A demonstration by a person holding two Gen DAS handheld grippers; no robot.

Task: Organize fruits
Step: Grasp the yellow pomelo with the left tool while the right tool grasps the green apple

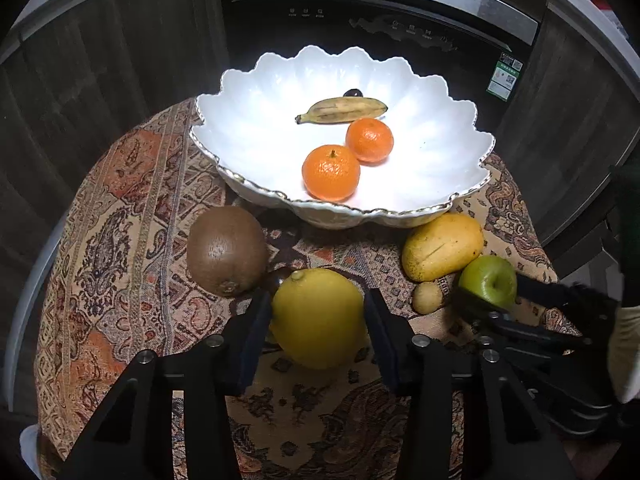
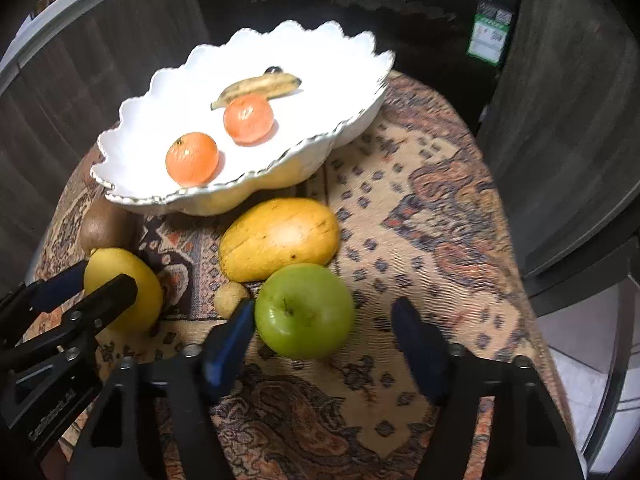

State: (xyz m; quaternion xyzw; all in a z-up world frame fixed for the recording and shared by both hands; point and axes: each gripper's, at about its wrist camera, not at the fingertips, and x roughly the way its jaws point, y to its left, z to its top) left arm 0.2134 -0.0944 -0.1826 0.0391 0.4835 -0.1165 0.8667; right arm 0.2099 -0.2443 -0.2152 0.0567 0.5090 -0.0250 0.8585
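My left gripper is shut on a yellow lemon that rests on the patterned cloth, a pad against each side. To its right my right gripper stands open around a green apple: the left pad touches it, the right pad stands clear. A yellow mango lies just beyond the apple, a small tan fruit beside it. A brown kiwi sits left of the lemon. The white scalloped bowl holds two mandarins and a small banana.
The round table's patterned cloth has bare room on the right side. A dark appliance front and wood-grain cabinet doors stand close behind the table. A gloved hand holds the right gripper.
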